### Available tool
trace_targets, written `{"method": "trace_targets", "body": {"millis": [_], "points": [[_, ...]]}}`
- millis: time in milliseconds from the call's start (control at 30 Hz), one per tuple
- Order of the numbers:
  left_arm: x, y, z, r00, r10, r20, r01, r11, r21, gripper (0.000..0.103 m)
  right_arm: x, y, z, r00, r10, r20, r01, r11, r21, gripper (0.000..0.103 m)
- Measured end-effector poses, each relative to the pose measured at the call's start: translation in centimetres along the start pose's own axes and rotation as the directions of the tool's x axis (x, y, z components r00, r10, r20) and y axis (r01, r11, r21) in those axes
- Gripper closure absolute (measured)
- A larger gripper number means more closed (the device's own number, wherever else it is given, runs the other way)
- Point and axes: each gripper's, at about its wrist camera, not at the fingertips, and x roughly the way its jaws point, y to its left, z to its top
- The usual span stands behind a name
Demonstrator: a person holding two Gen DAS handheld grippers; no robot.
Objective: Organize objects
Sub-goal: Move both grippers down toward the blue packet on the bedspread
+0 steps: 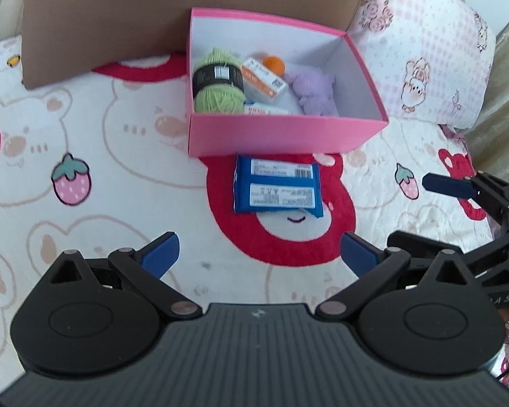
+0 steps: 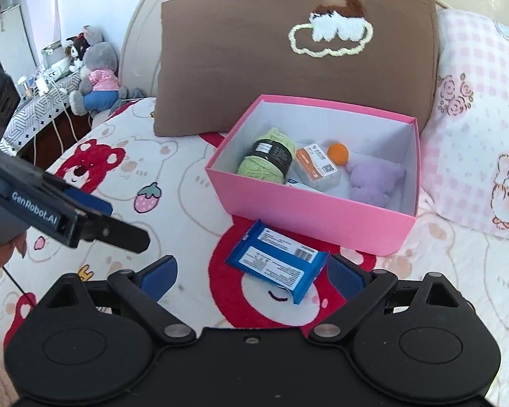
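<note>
A blue snack packet lies flat on the bedspread just in front of the pink box; it also shows in the right wrist view. The pink box holds a green yarn ball, an orange-white carton, an orange ball and a purple plush. My left gripper is open and empty, a little short of the packet. My right gripper is open, its jaws standing either side of the packet's near end, its right pad close to the packet's corner.
A brown cushion stands behind the box, a pink checked pillow to its right. The bedspread with bear and strawberry prints spreads left. Plush toys and a side table stand off the bed at far left.
</note>
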Motion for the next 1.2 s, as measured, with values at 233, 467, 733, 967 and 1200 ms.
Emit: {"method": "trace_targets", "body": {"millis": [233,467,733,967,1200], "points": [[1.5,0.6,-0.4,1.000,-0.016,0.002,0.016,0.999,-0.032,0.000,1.4,-0.7,-1.1,1.000,-0.006,-0.007,0.006,1.000,0.008,0.006],[2.9,1.5,-1.0,0.999,-0.031,0.037,0.034,0.997,-0.075,0.002,2.3,0.0,-2.4,0.999,-0.022,0.040,0.024,0.998,-0.056,0.006],[3.9,1.4,-1.6,0.997,-0.032,0.066,0.036,0.997,-0.068,0.002,2.9,0.4,-3.1,0.999,-0.024,0.033,0.028,0.994,-0.110,0.006],[5.4,0.9,-2.7,0.992,-0.086,0.096,0.091,0.995,-0.049,0.002,4.3,0.0,-4.7,1.000,0.029,0.004,-0.029,0.994,-0.105,0.006],[7.9,0.8,-3.3,0.991,-0.080,0.106,0.084,0.996,-0.031,0.002,6.0,0.4,-5.8,0.988,-0.146,0.042,0.151,0.972,-0.177,0.007]]}}
